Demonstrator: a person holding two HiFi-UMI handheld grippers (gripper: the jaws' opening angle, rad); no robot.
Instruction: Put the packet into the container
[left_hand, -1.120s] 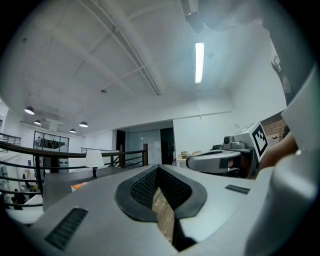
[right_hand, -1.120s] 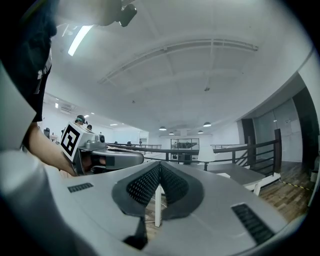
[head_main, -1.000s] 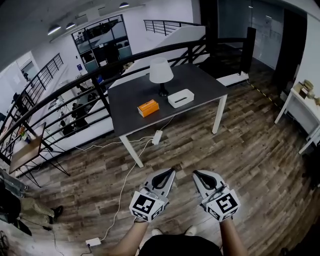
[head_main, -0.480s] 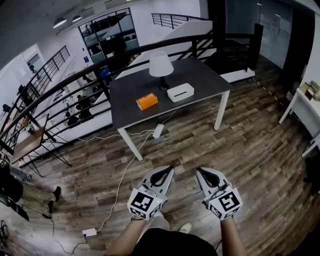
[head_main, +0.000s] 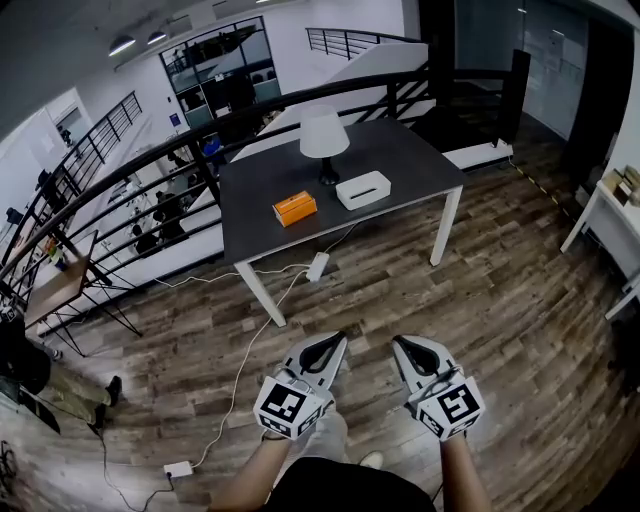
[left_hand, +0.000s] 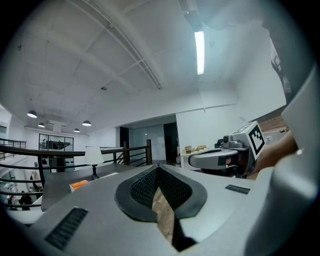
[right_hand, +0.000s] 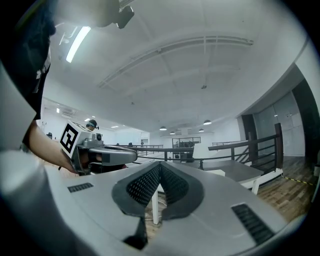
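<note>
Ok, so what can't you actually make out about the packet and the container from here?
- Orange packet: print too small in the head view; in the left gripper view the left tool hides most of it.
- White container: inside not visible in the head view, too small and far.
- White furniture at right: cut off by the head view's edge.

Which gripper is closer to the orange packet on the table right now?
Left. In the head view, the left gripper sits below the orange packet, slightly to its right; the right gripper is farther right. Both are well short of the table.
</note>
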